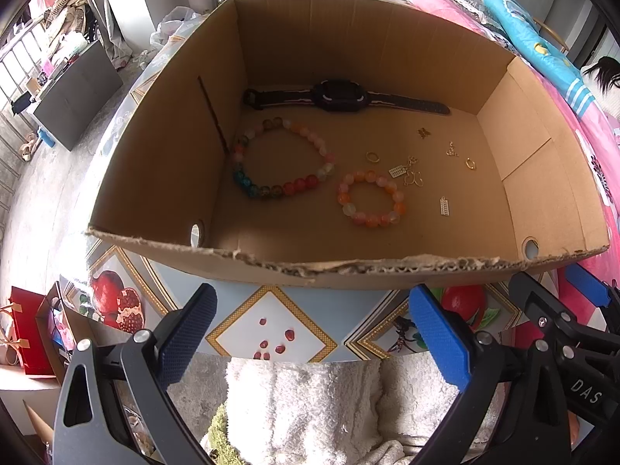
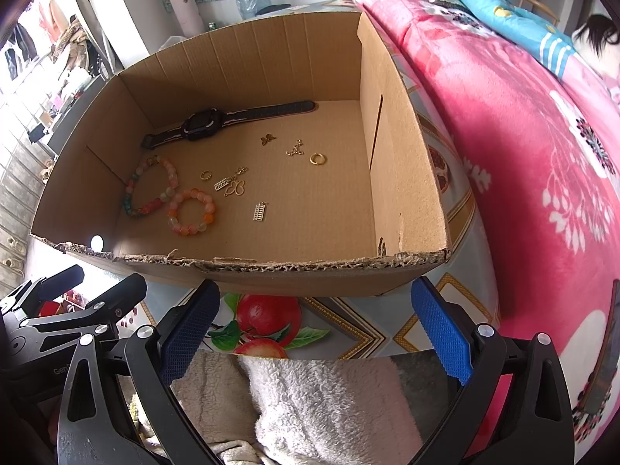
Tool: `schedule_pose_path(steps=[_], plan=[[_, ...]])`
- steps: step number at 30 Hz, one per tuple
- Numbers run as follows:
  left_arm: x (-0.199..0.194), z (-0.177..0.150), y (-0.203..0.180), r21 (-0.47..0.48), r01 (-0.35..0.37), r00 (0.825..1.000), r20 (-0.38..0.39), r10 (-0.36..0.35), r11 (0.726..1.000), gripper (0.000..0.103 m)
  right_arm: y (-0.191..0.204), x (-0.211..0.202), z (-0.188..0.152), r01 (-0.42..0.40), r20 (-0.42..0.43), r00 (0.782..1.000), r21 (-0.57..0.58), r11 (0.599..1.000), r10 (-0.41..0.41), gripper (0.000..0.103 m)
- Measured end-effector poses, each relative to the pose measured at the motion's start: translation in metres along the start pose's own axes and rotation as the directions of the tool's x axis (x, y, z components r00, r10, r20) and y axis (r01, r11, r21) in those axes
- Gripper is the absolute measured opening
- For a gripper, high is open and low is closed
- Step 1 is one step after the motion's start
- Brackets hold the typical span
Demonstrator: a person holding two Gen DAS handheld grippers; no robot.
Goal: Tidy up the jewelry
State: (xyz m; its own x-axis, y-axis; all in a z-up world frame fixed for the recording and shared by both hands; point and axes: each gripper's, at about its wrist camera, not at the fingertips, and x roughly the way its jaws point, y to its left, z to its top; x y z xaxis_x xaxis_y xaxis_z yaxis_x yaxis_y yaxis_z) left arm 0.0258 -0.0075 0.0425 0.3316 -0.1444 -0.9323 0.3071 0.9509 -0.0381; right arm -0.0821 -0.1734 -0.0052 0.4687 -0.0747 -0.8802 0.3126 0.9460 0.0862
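Observation:
An open cardboard box (image 1: 341, 267) (image 2: 271, 267) holds the jewelry. A dark watch (image 1: 341, 95) (image 2: 203, 124) lies along its far wall. A large multicoloured bead bracelet (image 1: 283, 190) (image 2: 149, 205) and a small orange-pink bead bracelet (image 1: 372, 221) (image 2: 190, 228) lie at the left. Gold rings (image 1: 372, 156) (image 2: 317, 159), butterfly charms (image 2: 234, 189) and silver abacus charms (image 1: 445, 206) (image 2: 260, 211) are scattered mid-floor. My left gripper (image 1: 314, 333) and right gripper (image 2: 314, 329) both hover open, empty, just outside the box's near wall.
The box stands on a table with a fruit-patterned cloth (image 1: 271, 329) (image 2: 267, 321). A pink floral blanket (image 2: 523, 135) lies to the right. A white fuzzy fabric (image 2: 321, 403) is below the grippers. Shelves with clutter (image 1: 50, 50) stand at the left.

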Motion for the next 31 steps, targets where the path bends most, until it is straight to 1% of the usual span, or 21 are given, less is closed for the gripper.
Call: schedule_pose_path(steps=[31], plan=[[0.0015, -0.0018, 0.0, -0.003, 0.003, 1.0, -0.007, -0.003, 1.0, 0.097, 0.0015, 0.0004, 0.0, 0.0, -0.003, 1.0, 0.004, 1.0, 0.0, 0.095]])
